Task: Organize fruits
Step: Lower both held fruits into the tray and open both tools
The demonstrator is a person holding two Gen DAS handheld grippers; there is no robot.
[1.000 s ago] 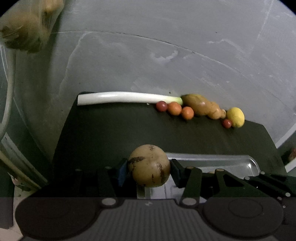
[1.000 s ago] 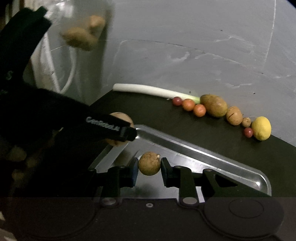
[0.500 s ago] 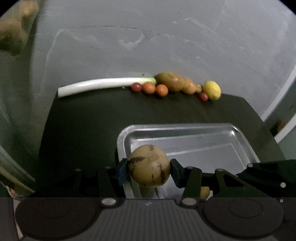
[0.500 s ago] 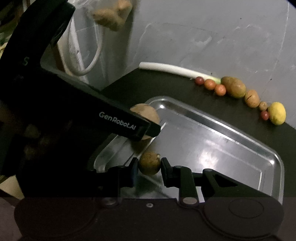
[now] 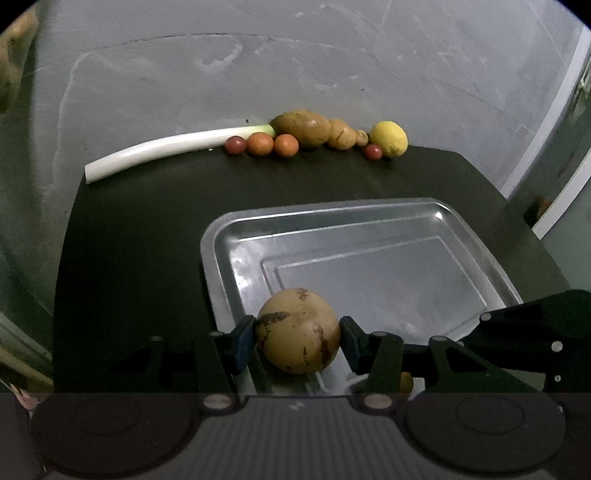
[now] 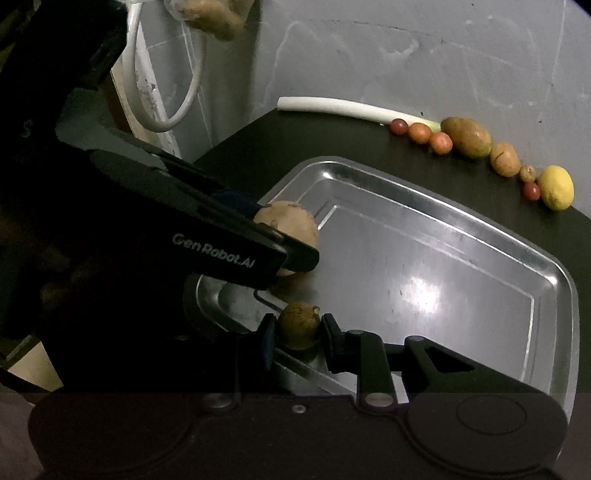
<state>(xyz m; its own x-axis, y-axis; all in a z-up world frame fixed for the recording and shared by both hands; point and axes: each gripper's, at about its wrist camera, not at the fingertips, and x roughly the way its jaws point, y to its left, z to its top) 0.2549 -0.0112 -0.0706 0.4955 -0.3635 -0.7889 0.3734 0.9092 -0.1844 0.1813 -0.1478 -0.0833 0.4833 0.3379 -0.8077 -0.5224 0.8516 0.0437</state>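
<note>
My left gripper (image 5: 297, 334) is shut on a large round tan fruit with brown blotches (image 5: 297, 330), held over the near left corner of the steel tray (image 5: 476, 236). The same fruit (image 6: 295, 221) shows in the right wrist view behind the left gripper's black finger (image 6: 295, 254). My right gripper (image 6: 298, 330) is shut on a small brown round fruit (image 6: 298, 325) above the tray's (image 6: 554, 273) near left rim. Part of that small fruit (image 5: 405, 382) peeks below the left gripper in the left wrist view.
Along the back edge of the black table (image 5: 140, 236) lie a white leek (image 5: 166, 147), several small red and orange fruits (image 5: 260, 144), a mango (image 5: 301, 127), brown fruits (image 5: 341, 134) and a lemon (image 5: 388, 139). A grey wall rises behind. A bag of potatoes (image 6: 210, 14) and a white hose (image 6: 184, 99) hang left.
Both grippers have come forward and down over the tray with their fruits still held. The tray now fills more of both views, and the left view has rolled level.
</note>
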